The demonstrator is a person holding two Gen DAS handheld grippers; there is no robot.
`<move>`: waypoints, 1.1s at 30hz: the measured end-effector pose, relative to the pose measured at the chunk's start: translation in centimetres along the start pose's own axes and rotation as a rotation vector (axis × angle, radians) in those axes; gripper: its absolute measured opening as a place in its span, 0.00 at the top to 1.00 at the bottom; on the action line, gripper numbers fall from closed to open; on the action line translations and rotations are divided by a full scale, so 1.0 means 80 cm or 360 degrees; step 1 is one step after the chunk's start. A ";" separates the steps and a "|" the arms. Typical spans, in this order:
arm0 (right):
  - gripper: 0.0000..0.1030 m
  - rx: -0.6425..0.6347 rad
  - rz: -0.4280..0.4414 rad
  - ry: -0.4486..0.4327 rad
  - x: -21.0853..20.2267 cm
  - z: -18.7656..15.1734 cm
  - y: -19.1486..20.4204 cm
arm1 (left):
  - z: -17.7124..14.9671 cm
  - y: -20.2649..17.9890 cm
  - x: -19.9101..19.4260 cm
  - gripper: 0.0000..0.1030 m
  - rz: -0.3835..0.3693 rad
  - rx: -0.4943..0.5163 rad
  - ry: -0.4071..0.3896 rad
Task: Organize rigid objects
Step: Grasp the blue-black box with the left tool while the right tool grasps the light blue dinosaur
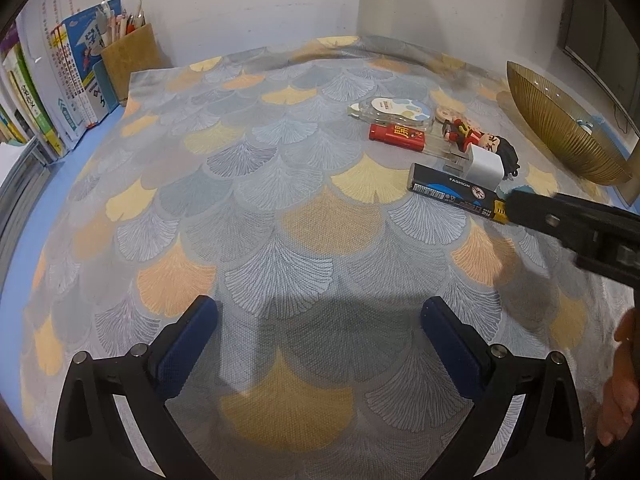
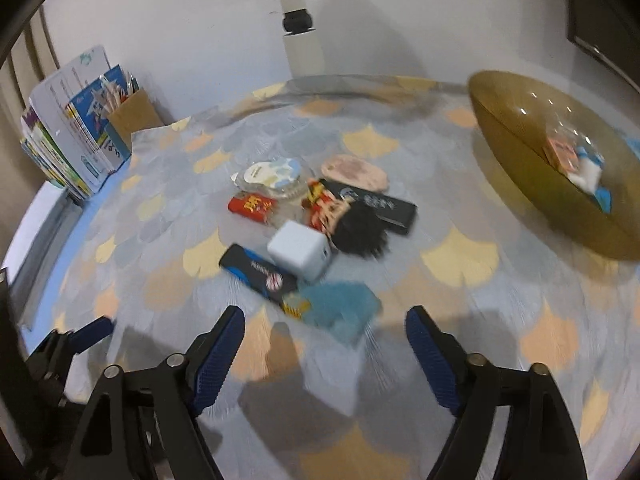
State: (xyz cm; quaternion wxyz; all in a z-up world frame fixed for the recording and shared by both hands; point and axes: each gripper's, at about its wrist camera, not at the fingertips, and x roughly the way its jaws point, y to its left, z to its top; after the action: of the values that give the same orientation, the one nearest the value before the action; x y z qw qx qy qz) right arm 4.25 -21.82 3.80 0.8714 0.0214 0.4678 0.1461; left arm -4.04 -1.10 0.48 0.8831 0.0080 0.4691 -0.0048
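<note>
Both claws spread and empty, left claw (image 1: 320, 344), right claw (image 2: 326, 344) near black box (image 2: 260, 276), white charger (image 2: 298, 254) touching it, amber bowl (image 2: 520, 184) well apart

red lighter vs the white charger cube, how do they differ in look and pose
The red lighter is slim, long and lies flat, with printed characters on it. The white charger cube is blocky, plain and taller. The lighter lies apart; the cube touches the black-and-blue box. Both rest on the patterned cloth.

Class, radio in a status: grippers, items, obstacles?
Left gripper open, empty. Right gripper open, empty, near pile. White cube charger on black rectangular box. Ribbed gold bowl partly filled.
</note>
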 end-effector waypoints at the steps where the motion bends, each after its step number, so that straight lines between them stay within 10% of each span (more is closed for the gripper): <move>1: 0.41 -0.0006 -0.0010 0.0007 0.006 0.002 0.003 | 0.000 0.000 -0.001 0.01 0.0002 -0.0001 0.0002; 9: 0.50 0.0076 -0.0035 -0.0039 0.006 -0.002 -0.036 | 0.029 -0.029 0.004 0.01 -0.0209 -0.0031 -0.0004; 21: 0.49 0.0270 -0.0044 -0.0173 -0.015 -0.009 -0.120 | 0.076 -0.121 0.060 0.01 -0.0043 0.0135 0.0000; 26: 0.49 0.0285 0.0006 -0.0187 -0.018 -0.013 -0.124 | 0.068 -0.099 0.052 0.20 -0.0088 0.0132 0.0002; 33: 0.49 0.0179 -0.0051 -0.0208 -0.021 -0.015 -0.104 | 0.029 -0.024 0.014 0.21 -0.0165 0.0127 0.0051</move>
State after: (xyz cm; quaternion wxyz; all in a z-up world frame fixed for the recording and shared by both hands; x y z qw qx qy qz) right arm 4.31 -30.39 3.01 0.8997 0.0722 0.4178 0.1041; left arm -1.52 -3.03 0.83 0.8730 0.0191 0.4825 -0.0691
